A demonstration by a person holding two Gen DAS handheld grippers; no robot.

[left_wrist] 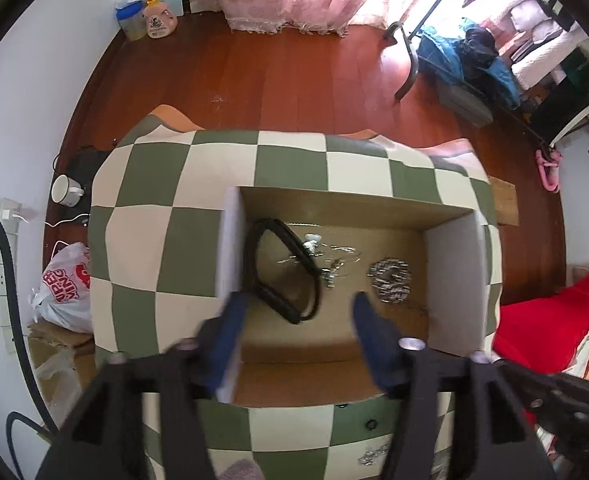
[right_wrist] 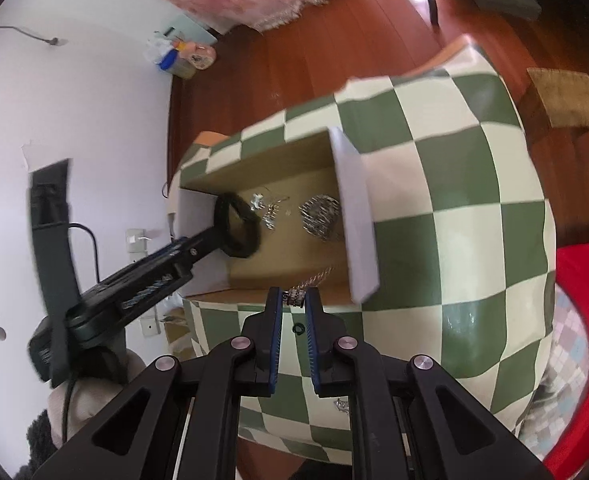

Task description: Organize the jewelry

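- Cardboard box (left_wrist: 346,216), open top, sits on the table (left_wrist: 142,240), which is covered in a green-and-cream checked cloth. White flaps stand up at both short ends; the box's long axis runs left-right in the left wrist view.
- Black band (left_wrist: 284,270), a closed loop, lies in the left part of the box. Its long axis runs diagonally, from upper left toward the box's near wall at lower right.
- Silver chain bracelet (left_wrist: 390,280), coiled in a round heap, lies in the right part of the box, apart from the band.
- Small silver pieces (left_wrist: 328,262) lie between band and coil; too small to identify.
- Left gripper (left_wrist: 298,320): jaws spread wide, nothing between the pads, pointing steeply down into the box. One blue finger is at the left flap, the other over the box floor; the band lies just beyond the tips.
- Right gripper (right_wrist: 294,300): jaws narrow, pinching a silver chain (right_wrist: 296,296) at the fingertips, over the box's near edge. The chain's free end trails away from the tips into the box, roughly along the gripper's line.
- More silver bits (left_wrist: 374,456) lie on the cloth outside the box, near side.
- White plastic bag (left_wrist: 64,280) on the floor left of the table has red lettering; not legible.
- Peach bottle (left_wrist: 159,20) by the wall has a label, unreadable.
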